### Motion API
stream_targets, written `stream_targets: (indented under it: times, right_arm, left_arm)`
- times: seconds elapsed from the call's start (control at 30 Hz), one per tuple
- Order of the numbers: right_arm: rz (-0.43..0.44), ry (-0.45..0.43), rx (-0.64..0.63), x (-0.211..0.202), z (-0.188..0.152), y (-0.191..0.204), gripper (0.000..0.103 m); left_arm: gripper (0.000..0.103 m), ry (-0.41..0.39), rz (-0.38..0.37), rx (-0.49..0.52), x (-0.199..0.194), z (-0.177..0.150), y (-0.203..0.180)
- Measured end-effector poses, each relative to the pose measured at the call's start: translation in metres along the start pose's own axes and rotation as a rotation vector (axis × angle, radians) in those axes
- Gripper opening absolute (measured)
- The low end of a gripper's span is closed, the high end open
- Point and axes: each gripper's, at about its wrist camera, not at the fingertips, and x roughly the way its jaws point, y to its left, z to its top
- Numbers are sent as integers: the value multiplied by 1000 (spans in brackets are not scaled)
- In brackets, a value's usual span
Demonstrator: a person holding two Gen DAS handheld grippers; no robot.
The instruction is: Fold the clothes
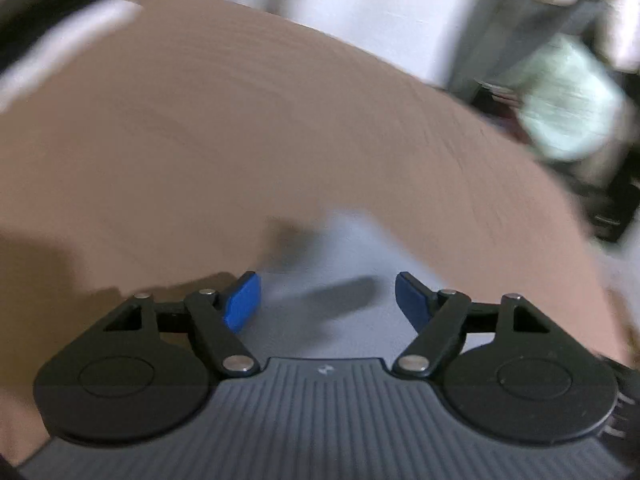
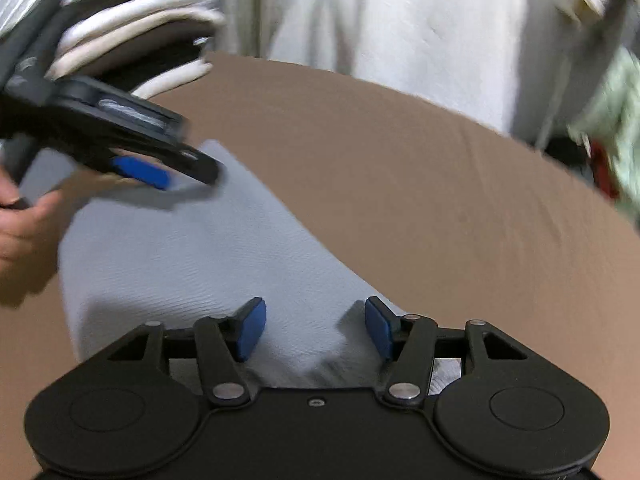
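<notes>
A light grey folded garment (image 2: 192, 252) lies flat on the brown surface (image 2: 420, 200). In the right wrist view my right gripper (image 2: 316, 328) stands open just over the garment's near edge, with cloth showing between its blue pads (image 2: 250, 330). My left gripper (image 2: 160, 176) hovers over the garment's far left corner, held by a hand (image 2: 24, 228). In the left wrist view the left gripper (image 1: 328, 300) is open above a corner of the grey garment (image 1: 340, 260), and nothing is pinched between its pads.
A stack of folded white and dark clothes (image 2: 132, 52) sits at the far left of the brown surface. White cloth (image 2: 380, 20) hangs behind the surface's far edge. A pale green bundle (image 1: 568, 100) lies off to the right, past the edge.
</notes>
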Motion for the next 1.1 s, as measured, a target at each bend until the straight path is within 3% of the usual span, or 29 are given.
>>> stream_targets:
  times: [0.03, 0.13, 0.2, 0.4, 0.67, 0.8, 0.87, 1.0, 1.1]
  right_arm:
    - [-2, 3, 46, -1, -1, -7, 59]
    - [-41, 13, 148, -9, -8, -24, 62]
    - [-76, 5, 200, -23, -18, -29, 71]
    - [-54, 1, 474, -60, -39, -54, 72]
    - [-64, 22, 513, -97, -38, -53, 73]
    - [62, 58, 643, -101, -46, -51, 73]
    - [139, 91, 731, -95, -54, -49, 73]
    - [138, 161, 740, -82, -66, -26, 75]
    - [166, 181, 740, -72, -74, -8, 75]
  left_arm:
    - [76, -3, 45, 5, 1, -2, 5]
    - [77, 44, -5, -108, 0, -4, 34]
    - [77, 57, -4, -177, -7, -5, 47]
    - [84, 112, 133, -150, -25, -13, 56]
    - [87, 167, -48, -245, -38, -15, 68]
    - [89, 229, -140, -244, -46, -22, 64]
    - [93, 240, -158, -166, -51, -26, 53]
    - [97, 270, -20, -10, -48, -39, 34]
    - [103, 306, -27, -100, -41, -49, 50]
